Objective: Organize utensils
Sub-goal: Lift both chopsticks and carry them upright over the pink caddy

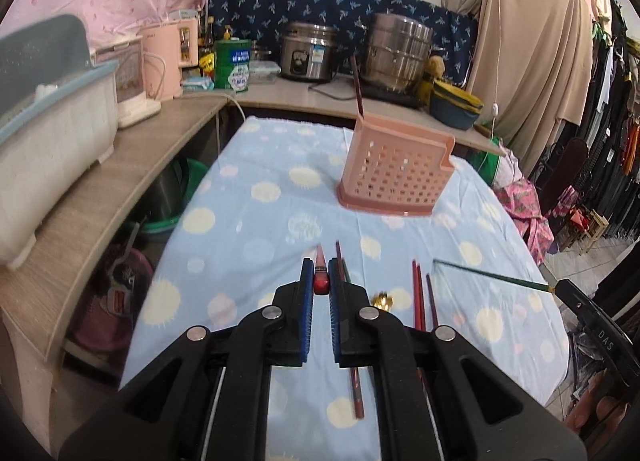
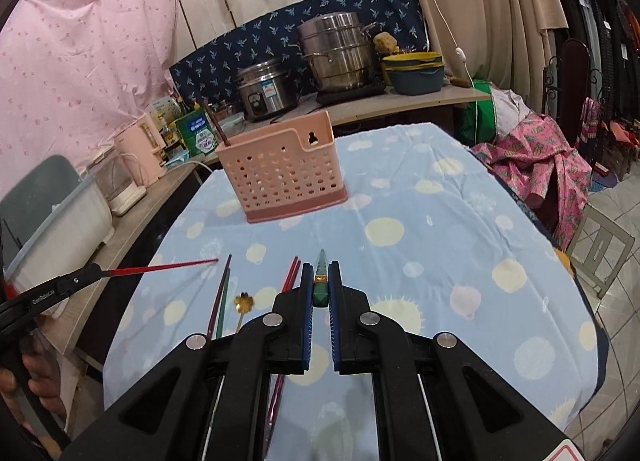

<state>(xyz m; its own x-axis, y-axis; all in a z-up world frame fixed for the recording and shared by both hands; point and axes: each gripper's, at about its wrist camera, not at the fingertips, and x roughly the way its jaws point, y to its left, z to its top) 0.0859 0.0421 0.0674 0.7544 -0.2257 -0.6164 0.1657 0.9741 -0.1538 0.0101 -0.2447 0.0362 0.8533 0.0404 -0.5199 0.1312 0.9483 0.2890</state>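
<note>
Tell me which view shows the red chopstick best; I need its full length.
The right wrist view: the red chopstick lies side-on, sticking out of the left gripper. The left wrist view shows only its foreshortened butt end.

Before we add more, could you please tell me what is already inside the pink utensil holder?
One dark red chopstick stands in the pink utensil holder, leaning out at its left end. Through the wall holes nothing else shows, but the bottom is covered by the solid base.

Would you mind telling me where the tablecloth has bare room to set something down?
Free: the wide stretch right of the pink holder, out to the tablecloth edge. Crowded: the near patch, where loose chopsticks and a gold spoon lie.
</note>
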